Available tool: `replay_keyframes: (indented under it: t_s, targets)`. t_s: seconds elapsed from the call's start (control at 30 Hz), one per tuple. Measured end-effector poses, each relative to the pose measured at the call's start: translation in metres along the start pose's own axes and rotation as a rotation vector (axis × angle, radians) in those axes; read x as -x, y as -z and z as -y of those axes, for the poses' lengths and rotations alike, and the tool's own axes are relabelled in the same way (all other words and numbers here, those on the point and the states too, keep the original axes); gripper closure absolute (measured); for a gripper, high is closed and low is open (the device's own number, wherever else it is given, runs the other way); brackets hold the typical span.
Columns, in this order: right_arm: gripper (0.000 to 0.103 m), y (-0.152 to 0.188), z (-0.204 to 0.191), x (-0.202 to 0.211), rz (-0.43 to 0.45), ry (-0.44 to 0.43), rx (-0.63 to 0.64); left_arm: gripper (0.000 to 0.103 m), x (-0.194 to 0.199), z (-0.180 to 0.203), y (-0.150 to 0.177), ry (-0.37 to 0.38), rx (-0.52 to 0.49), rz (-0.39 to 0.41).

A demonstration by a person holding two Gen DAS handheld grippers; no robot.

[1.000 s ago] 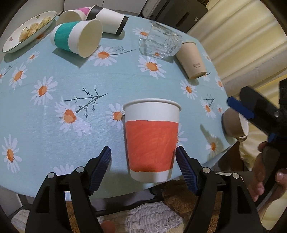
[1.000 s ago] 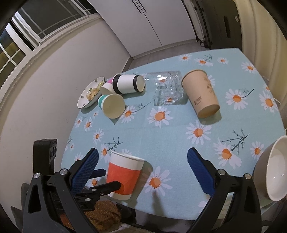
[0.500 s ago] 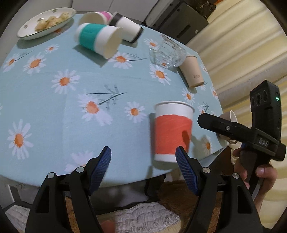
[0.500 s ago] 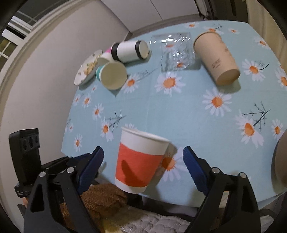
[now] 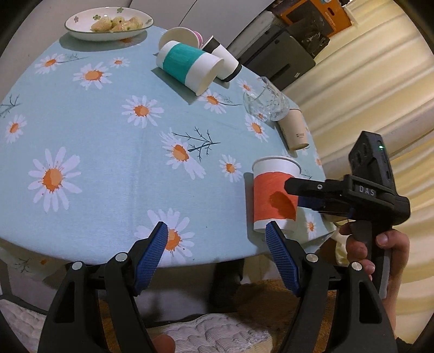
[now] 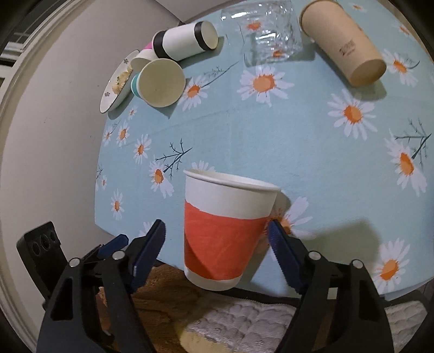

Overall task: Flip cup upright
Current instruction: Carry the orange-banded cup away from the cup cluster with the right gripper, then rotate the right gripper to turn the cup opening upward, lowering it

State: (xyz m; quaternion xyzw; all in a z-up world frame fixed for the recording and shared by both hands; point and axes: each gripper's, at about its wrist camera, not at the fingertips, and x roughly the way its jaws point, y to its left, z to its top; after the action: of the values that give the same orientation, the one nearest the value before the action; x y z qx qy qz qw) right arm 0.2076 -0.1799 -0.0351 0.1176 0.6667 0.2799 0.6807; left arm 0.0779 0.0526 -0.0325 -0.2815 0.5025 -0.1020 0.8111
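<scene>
An orange-banded white paper cup point(image 5: 274, 195) stands upright at the table's near edge, mouth up. It also shows in the right wrist view point(image 6: 225, 230). My right gripper point(image 6: 217, 236) is open with its fingers either side of the cup, not touching it. In the left wrist view my right gripper point(image 5: 303, 195) reaches in from the right at the cup. My left gripper point(image 5: 217, 239) is open and empty, to the left of the cup at the table edge.
On the daisy tablecloth point(image 5: 108, 152) lie a teal-banded cup point(image 5: 190, 66), a black-banded cup point(image 6: 187, 40), a pink cup point(image 5: 198, 35), a glass point(image 6: 265, 30) and a tan cup point(image 6: 344, 51), all on their sides. A plate of food point(image 5: 108, 23) sits far left.
My left gripper has drawn back and swung left away from the orange cup. My right gripper has moved in until its open fingers straddle the cup.
</scene>
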Motion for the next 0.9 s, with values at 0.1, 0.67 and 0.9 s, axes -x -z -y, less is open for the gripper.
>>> replay_keyframes:
  t_s: [0.1,0.67,0.9]
  targets:
    - [0.027,-0.002,0.000,-0.003,-0.002,-0.002,-0.026,0.031,-0.004,-0.006,0.001,0.007,0.009,-0.012]
    - [0.038,-0.007,-0.010,-0.008,0.032,0.094,0.024,0.030,-0.004,-0.003,0.004,0.004,-0.024,-0.009]
    - [0.039,0.021,-0.040,0.017,0.263,0.163,0.231,0.030,0.003,-0.009,0.001,-0.004,0.004,0.025]
